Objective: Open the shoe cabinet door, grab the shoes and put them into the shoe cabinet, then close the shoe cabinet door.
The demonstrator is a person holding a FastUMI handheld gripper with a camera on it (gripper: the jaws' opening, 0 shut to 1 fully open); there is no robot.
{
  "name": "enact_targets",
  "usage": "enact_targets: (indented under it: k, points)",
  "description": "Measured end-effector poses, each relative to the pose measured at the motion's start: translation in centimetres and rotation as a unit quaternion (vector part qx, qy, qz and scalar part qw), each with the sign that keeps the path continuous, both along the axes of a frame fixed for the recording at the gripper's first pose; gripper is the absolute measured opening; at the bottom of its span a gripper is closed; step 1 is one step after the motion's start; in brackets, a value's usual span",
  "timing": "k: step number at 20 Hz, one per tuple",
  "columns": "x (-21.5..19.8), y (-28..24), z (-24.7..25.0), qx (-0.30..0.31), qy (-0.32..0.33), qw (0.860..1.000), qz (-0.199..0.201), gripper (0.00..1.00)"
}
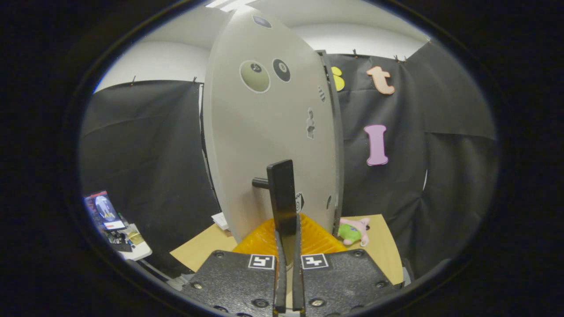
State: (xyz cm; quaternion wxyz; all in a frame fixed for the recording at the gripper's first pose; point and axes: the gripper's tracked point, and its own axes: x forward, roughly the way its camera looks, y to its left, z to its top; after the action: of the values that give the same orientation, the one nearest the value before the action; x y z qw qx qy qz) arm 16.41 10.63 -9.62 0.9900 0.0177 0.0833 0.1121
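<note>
fisheye view along the hand-held gripper [288,246], close up against the cabinet door [269,132]

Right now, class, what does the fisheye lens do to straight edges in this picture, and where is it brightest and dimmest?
In the gripper view, the cabinet door bulges into a curved oval, though it is surely flat; the ceiling light above it is brightest; the booth's dark cloth wall swallows detail; the gripper, shut on the door handle, looks sharp, with a faint sheen.
</note>
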Motion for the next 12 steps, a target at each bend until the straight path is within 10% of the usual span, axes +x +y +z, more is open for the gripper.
enact_targets:
  k: [12]
  points:
    - [0.1, -3.1, 0.2, 0.019, 0.001, 0.997, -0.068, 0.04]
